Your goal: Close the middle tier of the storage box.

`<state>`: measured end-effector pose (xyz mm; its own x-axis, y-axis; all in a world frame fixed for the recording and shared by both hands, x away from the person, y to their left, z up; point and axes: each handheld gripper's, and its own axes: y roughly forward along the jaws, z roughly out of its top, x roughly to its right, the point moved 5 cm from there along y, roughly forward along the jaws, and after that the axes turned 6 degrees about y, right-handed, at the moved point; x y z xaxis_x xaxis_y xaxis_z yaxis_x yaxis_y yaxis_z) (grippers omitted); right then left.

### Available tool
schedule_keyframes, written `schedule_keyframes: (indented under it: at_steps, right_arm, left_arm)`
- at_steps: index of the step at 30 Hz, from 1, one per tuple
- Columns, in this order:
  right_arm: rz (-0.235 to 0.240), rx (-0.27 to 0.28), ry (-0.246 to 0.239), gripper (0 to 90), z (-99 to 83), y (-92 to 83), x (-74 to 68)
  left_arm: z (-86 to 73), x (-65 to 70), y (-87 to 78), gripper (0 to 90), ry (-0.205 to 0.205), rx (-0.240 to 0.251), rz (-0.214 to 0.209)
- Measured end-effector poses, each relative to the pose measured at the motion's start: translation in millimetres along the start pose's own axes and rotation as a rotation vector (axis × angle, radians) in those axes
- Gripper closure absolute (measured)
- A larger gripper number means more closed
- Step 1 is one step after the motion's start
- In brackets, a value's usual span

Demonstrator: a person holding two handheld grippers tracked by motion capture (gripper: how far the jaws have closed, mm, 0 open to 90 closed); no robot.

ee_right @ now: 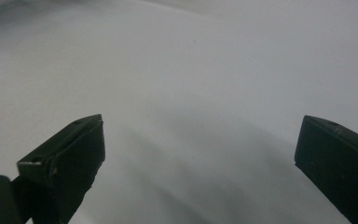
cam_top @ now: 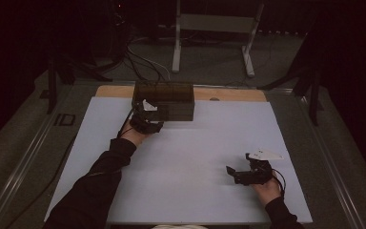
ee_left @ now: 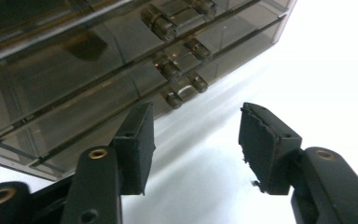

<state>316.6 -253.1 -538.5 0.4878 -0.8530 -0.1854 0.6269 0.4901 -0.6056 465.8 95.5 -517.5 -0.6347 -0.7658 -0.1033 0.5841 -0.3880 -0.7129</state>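
The drawer unit [cam_top: 163, 101], a smoked translucent box with stacked drawers, sits at the twelve o'clock edge of the white counter [cam_top: 195, 143], slightly toward eleven.

Left gripper [cam_top: 147, 120]: positioned just in front of the unit's left front corner. In the left gripper view its jaws stand partly open with nothing between them; the pads touch neither the drawer front nor the handles [ee_left: 179, 88], which lie ahead at roughly twelve o'clock from the jaws.

Right gripper [cam_top: 240, 174]: resting low at about four o'clock on the counter, well apart from the unit. Jaws wide open, empty, aimed across bare counter toward nine o'clock.

Risks, as judged:
- The handles are small and closely stacked. An approach set slightly high or low would likely close on the wrong drawer's handle, or pinch the edge between two drawers.
- The left gripper sits tilted relative to the drawer fronts. Closing at that angle could let the pads slip off the rounded handle.
- The unit looks light and nothing braces it. A pull on a handle may drag the whole box toward six o'clock instead of opening a drawer, since the right gripper is too far away to steady it.

Pose: left forearm extended from seven o'clock toward the unit, wrist low, gripper aimed forward and slightly upward. Right forearm short, hand near the counter's near edge.
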Motion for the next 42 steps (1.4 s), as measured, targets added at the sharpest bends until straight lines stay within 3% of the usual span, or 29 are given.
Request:
schedule_keyframes:
  at_steps: [6,8,9,10,15,18,21,25,32,36,42]
  right_arm:
    - [0.000,0.000,0.007,1.7,-1.2,0.2,2.2]
    - [0.004,0.001,0.008,1.7,-1.2,0.4,2.6]
    - [0.006,0.003,0.008,1.7,-0.9,0.4,2.8]
    - [0.007,0.005,0.007,1.7,-0.7,0.5,3.0]
    - [0.012,0.002,0.005,1.7,-0.2,1.3,2.3]
    - [0.015,-0.002,-0.004,1.7,-0.8,1.7,1.1]
    - [0.013,0.000,-0.001,1.6,-0.7,1.1,1.3]
    - [0.012,0.003,-0.008,1.6,0.6,-0.4,0.2]
    - [0.015,0.011,-0.018,1.6,2.8,-1.1,-4.1]
    - [0.018,0.010,-0.025,1.7,3.0,-0.4,-5.2]
    - [0.016,0.009,-0.024,1.7,2.7,-0.1,-5.6]
  left_arm:
    - [-0.4,1.8,-2.2,18.9,0.009,-0.028,0.015]
    - [-0.1,2.3,-2.7,13.0,0.009,-0.042,-0.007]
    - [0.4,2.4,-3.3,5.9,0.006,-0.044,-0.015]
    - [0.9,3.1,-4.2,4.1,0.010,-0.041,-0.041]
    - [3.0,9.2,-9.5,0.9,0.029,-0.015,-0.086]
    - [4.8,14.4,-12.9,0.9,0.043,-0.002,-0.145]
    - [6.4,18.6,-15.5,0.9,0.085,0.007,-0.206]
    - [8.9,23.7,-22.6,0.9,0.100,0.044,-0.327]
    - [7.0,21.3,-40.5,0.8,0.138,0.074,-0.318]
    - [0.7,19.2,-51.2,0.9,0.135,0.091,-0.321]
    - [-14.2,12.5,-63.3,0.9,0.122,0.078,-0.303]
